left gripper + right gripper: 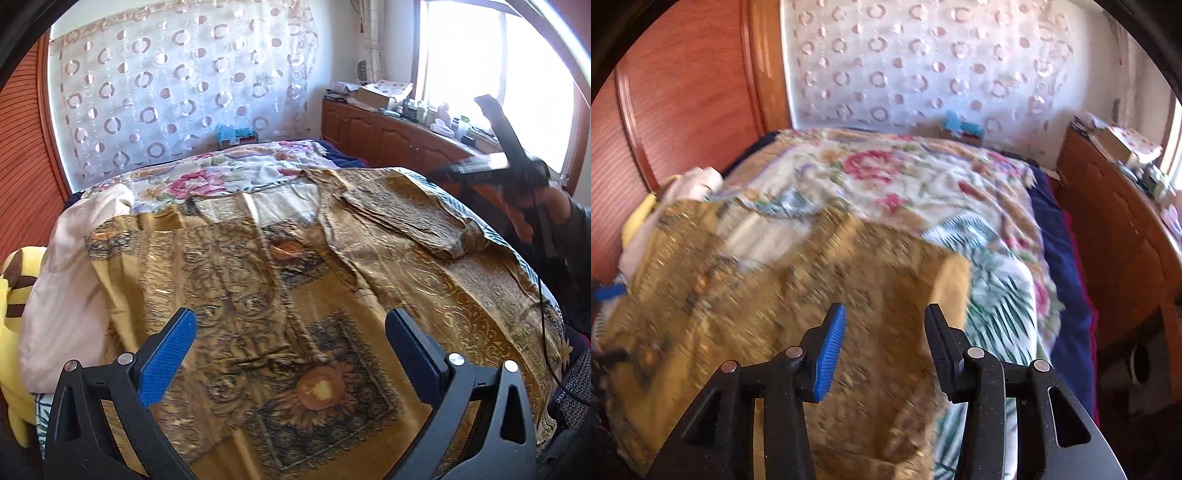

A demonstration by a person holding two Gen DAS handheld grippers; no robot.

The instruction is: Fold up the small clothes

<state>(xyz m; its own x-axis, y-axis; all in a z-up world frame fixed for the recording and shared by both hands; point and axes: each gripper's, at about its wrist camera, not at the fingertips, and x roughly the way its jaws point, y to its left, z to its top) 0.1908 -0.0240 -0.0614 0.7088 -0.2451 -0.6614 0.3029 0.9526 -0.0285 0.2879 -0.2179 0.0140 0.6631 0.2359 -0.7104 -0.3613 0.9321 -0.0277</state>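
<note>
Gold-and-brown patterned garment [295, 280], printed with sunflower squares, lies spread across the near part of a bed [1067, 236], its right sleeve [402, 218] folded in over the body toward the far right. Beneath it a floral bedspread [207, 177] in cream, pink and green reaches to the far end. Over the near edge of the cloth the left claw [291, 350] hangs with its blue-padded fingers spread wide and nothing between them. At the right of the left wrist view the right claw [491, 133] is raised above the bed's edge in the person's hand [554, 206], blurred; its own camera shows the fingers parted and empty over the garment's right side. A pale pink cloth [70, 280] and a yellow striped plush toy [11, 295] are heaped at the left edge of the bed. A sheer curtain [177, 88] dotted with rings hangs at the far wall, and a wooden cabinet [391, 136] crowded with small items runs along the right under a bright window [476, 59].
</note>
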